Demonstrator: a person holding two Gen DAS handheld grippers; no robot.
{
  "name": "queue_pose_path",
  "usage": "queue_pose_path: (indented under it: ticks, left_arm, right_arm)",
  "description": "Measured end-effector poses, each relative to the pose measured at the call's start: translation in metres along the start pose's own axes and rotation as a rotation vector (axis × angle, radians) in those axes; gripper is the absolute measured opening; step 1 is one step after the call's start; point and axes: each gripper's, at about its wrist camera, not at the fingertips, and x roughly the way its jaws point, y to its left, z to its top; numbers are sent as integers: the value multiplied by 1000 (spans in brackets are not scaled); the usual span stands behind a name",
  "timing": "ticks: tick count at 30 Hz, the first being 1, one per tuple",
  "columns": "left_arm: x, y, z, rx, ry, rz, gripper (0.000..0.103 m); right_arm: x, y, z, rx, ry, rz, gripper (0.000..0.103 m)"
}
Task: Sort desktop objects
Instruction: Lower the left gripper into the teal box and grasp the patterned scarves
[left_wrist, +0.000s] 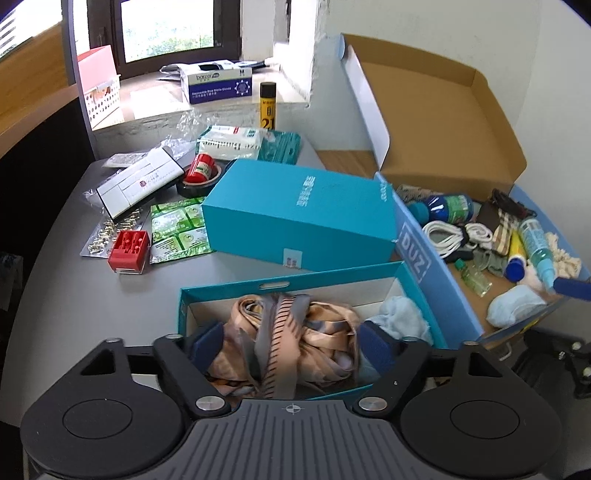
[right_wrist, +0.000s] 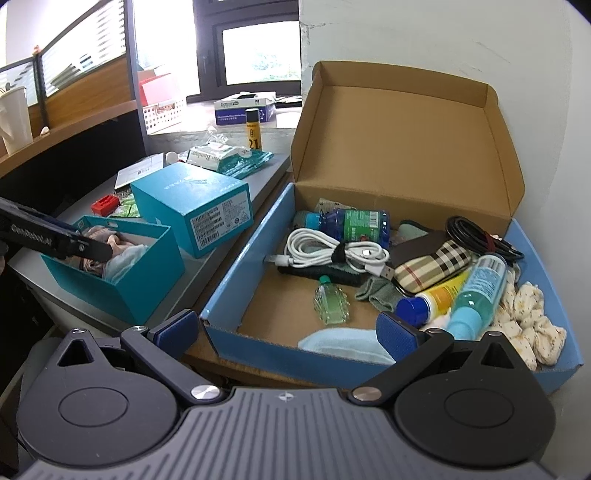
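Observation:
My left gripper (left_wrist: 290, 345) is open inside the small teal box (left_wrist: 288, 284), its fingers on either side of a peach patterned scarf (left_wrist: 295, 332). A pale blue cloth (left_wrist: 402, 314) lies beside the scarf. In the right wrist view the left gripper (right_wrist: 55, 240) reaches into that teal box (right_wrist: 122, 291). My right gripper (right_wrist: 286, 332) is open and holds nothing. It straddles the front wall of the blue cardboard box (right_wrist: 240, 273), which holds a white cable (right_wrist: 325, 251), a blue bottle (right_wrist: 351, 221), a green vial (right_wrist: 330, 304), a plaid pouch (right_wrist: 432, 269) and a spray bottle (right_wrist: 476, 295).
A closed teal box (left_wrist: 303, 214) lies behind the open one. Further left on the grey desk are green sachets (left_wrist: 177, 229), a red case (left_wrist: 129, 251), a tape roll (left_wrist: 199, 181) and a white box (left_wrist: 140, 184). A glue stick (left_wrist: 267, 105) stands on the sill.

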Motion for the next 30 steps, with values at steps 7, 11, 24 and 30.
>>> queue_pose_path:
  ticks: [7, 11, 24, 30]
  left_arm:
    - [11, 3, 3, 13, 30, -15, 77]
    - [16, 2, 1, 18, 32, -20, 75]
    - [22, 3, -5, 46, 30, -21, 63]
    - [12, 5, -7, 30, -10, -20, 40]
  right_arm:
    - [9, 1, 13, -12, -10, 15, 103]
    - [14, 4, 21, -42, -14, 21, 103]
    - [19, 17, 51, -174, 19, 107, 103]
    - [18, 26, 60, -225, 43, 139, 103]
